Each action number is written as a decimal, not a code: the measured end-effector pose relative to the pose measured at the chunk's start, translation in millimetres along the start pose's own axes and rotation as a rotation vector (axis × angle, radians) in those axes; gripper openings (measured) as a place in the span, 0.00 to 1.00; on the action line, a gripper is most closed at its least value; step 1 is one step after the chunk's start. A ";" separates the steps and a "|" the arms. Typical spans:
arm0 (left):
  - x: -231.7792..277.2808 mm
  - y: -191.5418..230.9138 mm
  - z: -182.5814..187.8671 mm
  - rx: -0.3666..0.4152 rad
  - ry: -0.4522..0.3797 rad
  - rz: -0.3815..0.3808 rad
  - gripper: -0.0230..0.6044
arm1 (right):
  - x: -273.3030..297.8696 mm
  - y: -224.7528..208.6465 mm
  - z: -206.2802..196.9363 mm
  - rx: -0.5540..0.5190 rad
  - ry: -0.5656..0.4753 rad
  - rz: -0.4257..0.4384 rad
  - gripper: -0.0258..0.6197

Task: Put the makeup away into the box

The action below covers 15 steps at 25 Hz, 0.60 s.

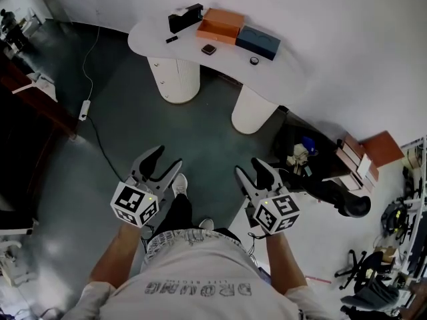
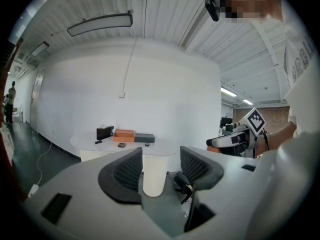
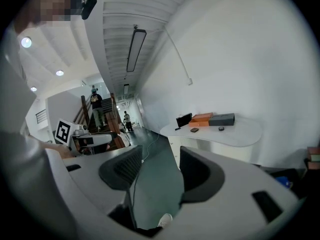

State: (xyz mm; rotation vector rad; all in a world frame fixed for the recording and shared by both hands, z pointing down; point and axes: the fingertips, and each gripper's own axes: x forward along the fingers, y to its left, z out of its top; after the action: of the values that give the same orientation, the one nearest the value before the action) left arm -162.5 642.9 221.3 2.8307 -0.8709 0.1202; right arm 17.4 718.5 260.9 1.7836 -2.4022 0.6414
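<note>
The makeup lies far off at the top of the head view. A small dark compact (image 1: 209, 49), a little round piece (image 1: 254, 61) and a short black stick (image 1: 172, 39) sit loose on the white counter (image 1: 150, 39). Behind them stand an orange box (image 1: 221, 24), a dark grey box (image 1: 258, 41) touching its right side, and a black case (image 1: 185, 17) at its left. I cannot tell from here which one is meant to take the pieces.

Both tools hang well short of the counter, over the dark floor (image 1: 207, 135) in the lower half of the frame. The left tool (image 1: 165, 159) and the right tool (image 1: 251, 169) are both released, with their jaws apart and nothing between them.

The step in hand looks like the approach. It would go best by closing in until the pieces lie directly beneath the tools, keeping the jaws spread. The compact is probably best taken first, low and across its edges, since it lies flat. The cable (image 1: 90, 79) at the left stays off the path.
</note>
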 end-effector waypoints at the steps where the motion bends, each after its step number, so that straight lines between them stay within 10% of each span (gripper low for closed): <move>1: 3.7 7.1 0.1 -0.002 0.003 -0.003 0.44 | 7.6 -0.5 2.0 0.001 0.005 -0.003 0.42; 15: 61.4 114.8 13.4 -0.025 0.045 -0.046 0.44 | 121.5 -6.6 28.4 0.027 0.041 -0.035 0.42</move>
State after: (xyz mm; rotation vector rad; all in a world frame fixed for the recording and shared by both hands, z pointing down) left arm -176.2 513.3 232.8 2.8106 -0.7925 0.1649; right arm -10.1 597.4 274.4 1.8004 -2.3410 0.7025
